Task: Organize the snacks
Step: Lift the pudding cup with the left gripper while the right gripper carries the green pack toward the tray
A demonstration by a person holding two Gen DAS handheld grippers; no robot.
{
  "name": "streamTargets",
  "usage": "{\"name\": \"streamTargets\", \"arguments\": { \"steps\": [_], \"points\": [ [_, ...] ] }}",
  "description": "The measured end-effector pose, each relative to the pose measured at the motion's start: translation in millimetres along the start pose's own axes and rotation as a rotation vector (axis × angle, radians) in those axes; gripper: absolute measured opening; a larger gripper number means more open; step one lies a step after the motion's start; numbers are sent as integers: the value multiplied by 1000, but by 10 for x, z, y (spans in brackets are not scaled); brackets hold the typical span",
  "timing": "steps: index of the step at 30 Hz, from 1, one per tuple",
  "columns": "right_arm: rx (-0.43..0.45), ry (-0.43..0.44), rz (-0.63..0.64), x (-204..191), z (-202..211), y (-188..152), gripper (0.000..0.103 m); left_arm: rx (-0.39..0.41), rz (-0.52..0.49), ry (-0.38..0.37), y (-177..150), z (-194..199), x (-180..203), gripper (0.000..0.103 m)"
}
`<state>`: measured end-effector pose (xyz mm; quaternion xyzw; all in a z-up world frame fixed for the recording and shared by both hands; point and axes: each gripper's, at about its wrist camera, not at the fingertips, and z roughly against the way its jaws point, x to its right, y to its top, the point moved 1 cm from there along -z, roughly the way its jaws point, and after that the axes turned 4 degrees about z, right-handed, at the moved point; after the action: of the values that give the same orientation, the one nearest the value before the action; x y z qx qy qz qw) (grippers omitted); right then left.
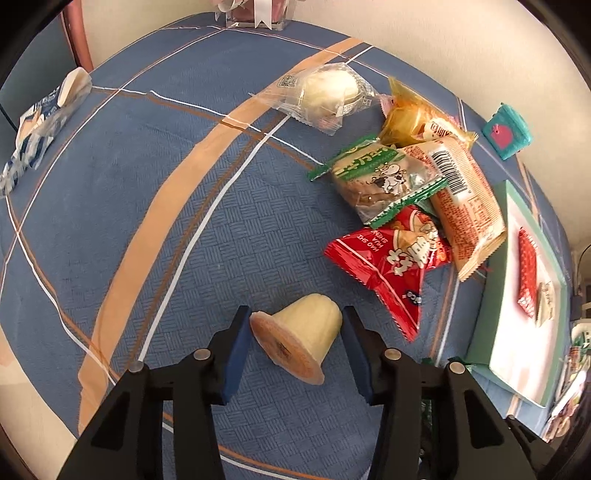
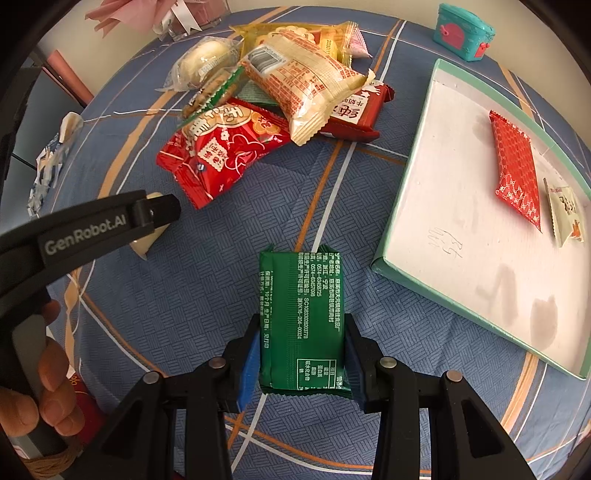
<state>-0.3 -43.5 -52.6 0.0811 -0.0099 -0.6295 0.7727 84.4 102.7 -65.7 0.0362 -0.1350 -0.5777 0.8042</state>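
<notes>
My left gripper [image 1: 295, 332] is open around a pale yellow jelly cup [image 1: 299, 338] that lies on its side on the blue cloth; the pads stand just off its sides. My right gripper [image 2: 299, 347] is shut on a green snack packet [image 2: 301, 317], held just above the cloth. A pile of snacks [image 2: 273, 92] lies at the back: a red packet [image 1: 391, 266], a green-edged biscuit packet [image 1: 380, 177], an orange-printed cake packet [image 1: 465, 199] and a clear-wrapped bun [image 1: 328, 92]. The white tray with a green rim [image 2: 406, 273] at right holds a red packet [image 2: 517, 166] and a small white packet [image 2: 567, 210].
A teal toy chest [image 2: 463, 31] stands behind the tray. A blue-white wrapper [image 1: 37, 129] lies at the far left edge. A glass holder with ribbon [image 1: 258, 14] stands at the back. The left gripper's body [image 2: 92, 229] crosses the right wrist view at left.
</notes>
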Motion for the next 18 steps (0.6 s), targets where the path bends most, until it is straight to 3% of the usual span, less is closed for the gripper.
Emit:
{"name": "streamTargets", "arguments": {
  "steps": [7, 18],
  "points": [
    [9, 21, -18, 38, 55, 3, 42, 13, 25, -13, -268, 258, -118, 50],
    [117, 76, -70, 174, 439, -8, 42, 89, 51, -32, -314, 674, -112, 50]
  ]
}}
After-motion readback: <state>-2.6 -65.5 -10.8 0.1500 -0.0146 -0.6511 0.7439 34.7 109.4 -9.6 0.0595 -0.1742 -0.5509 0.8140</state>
